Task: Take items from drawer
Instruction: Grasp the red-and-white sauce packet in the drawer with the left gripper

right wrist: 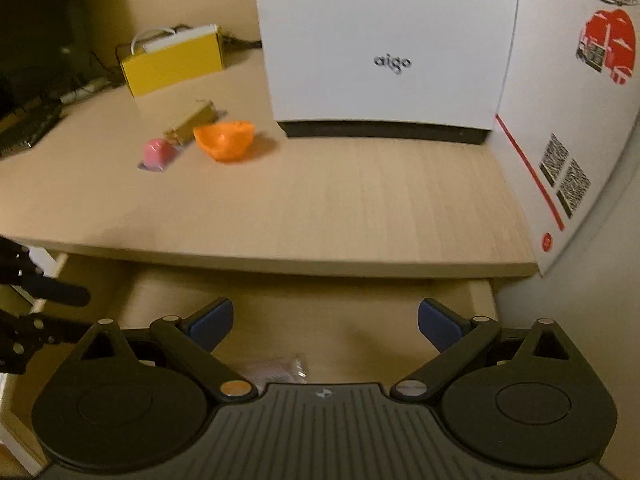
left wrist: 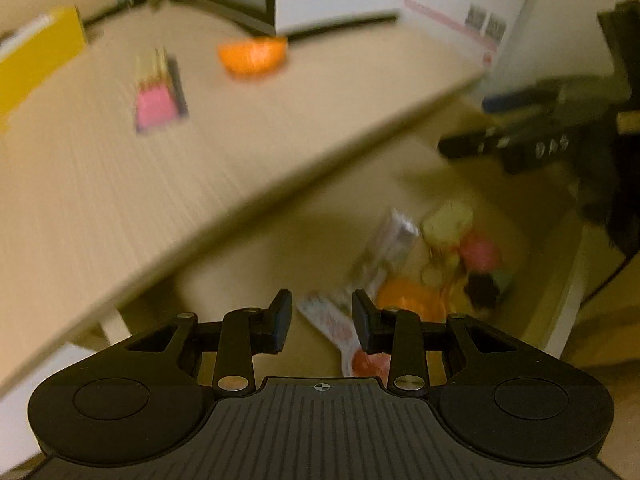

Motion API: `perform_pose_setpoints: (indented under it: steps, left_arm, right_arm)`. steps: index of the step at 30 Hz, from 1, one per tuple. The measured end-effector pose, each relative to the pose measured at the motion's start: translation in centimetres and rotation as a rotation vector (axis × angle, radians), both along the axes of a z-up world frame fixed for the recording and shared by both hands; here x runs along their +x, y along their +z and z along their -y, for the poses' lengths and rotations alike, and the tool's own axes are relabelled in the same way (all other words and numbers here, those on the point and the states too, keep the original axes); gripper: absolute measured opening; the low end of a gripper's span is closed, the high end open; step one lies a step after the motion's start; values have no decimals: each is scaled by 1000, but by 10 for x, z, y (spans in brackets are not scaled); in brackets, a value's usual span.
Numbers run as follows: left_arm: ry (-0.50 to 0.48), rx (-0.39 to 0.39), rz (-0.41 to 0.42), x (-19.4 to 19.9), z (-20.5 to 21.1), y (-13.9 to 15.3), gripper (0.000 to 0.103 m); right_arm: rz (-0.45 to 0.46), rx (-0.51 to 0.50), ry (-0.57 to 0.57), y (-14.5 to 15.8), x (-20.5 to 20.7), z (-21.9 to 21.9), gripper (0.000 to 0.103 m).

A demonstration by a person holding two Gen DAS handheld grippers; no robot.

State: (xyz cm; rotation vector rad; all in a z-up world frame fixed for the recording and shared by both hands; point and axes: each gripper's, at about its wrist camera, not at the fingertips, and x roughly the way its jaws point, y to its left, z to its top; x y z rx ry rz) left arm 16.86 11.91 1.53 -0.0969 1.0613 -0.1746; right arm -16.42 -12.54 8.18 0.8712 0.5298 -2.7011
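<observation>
Under the desk top, the wooden drawer (left wrist: pixel 248 272) stands pulled out. Several blurred items lie in it: a white and red packet (left wrist: pixel 332 320), a silver packet (left wrist: pixel 394 236), an orange thing (left wrist: pixel 412 300) and a pink thing (left wrist: pixel 480 252). My left gripper (left wrist: pixel 322 320) hangs open over the white and red packet, and nothing is pressed between its pads. My right gripper (right wrist: pixel 326 322) is spread wide open over the drawer (right wrist: pixel 320 296), above a clear packet (right wrist: pixel 276 370). It also shows as a dark shape, the right gripper (left wrist: pixel 520 140), at the drawer's far side.
On the desk top (right wrist: pixel 320 208) lie an orange bowl-like item (right wrist: pixel 226 140), a pink-topped packet (right wrist: pixel 158 154) and a yellow box (right wrist: pixel 172 60). A large white box (right wrist: pixel 380 40) stands behind them. The left gripper (right wrist: pixel 40 300) shows at the left edge.
</observation>
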Motion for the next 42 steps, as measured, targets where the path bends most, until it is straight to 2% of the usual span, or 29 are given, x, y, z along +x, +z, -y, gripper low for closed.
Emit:
perform_pose_setpoints:
  steps: [8,12,16,21,25,28,30,34,39,42]
  left_arm:
    - [-106,-57,-129,13,23,-28,37]
    - [-6,-71,-164,20,16,-36,36]
    - [122,-141,-243,23,-1,-45,36]
    - [204,-138,-309,29,-7,-59,36]
    - [251,-161,-306,39,-6,-65,36]
    - [233,-137,-313,44,5,-70,35]
    - [222,-130,-318,45,11,-72,31]
    - [203,-130,-270,45,13,-68,26]
    - [158,-49,-202,46,11,-63,26]
    - [152,18,-162,44,8,-60,25]
  right_arm:
    - [106,58,-57,-19,-19,-10,100]
    - [116,73,-76,-22,-21,-9,100]
    - [125,79,-101,-23,-21,-11,100]
    - [141,82,-115,-27,-21,-14,100]
    - [148,90,-127,-30,-20,-14,100]
    - [153,93,-145,-32,-19,-14,100]
    - [155,96,-146,-32,-18,-12,100]
    - [154,91,-161,-33,-16,-9,100]
    - [169,93,-150,-35,-15,-3,100]
    - [192,105,-94,-35,-13,8,100]
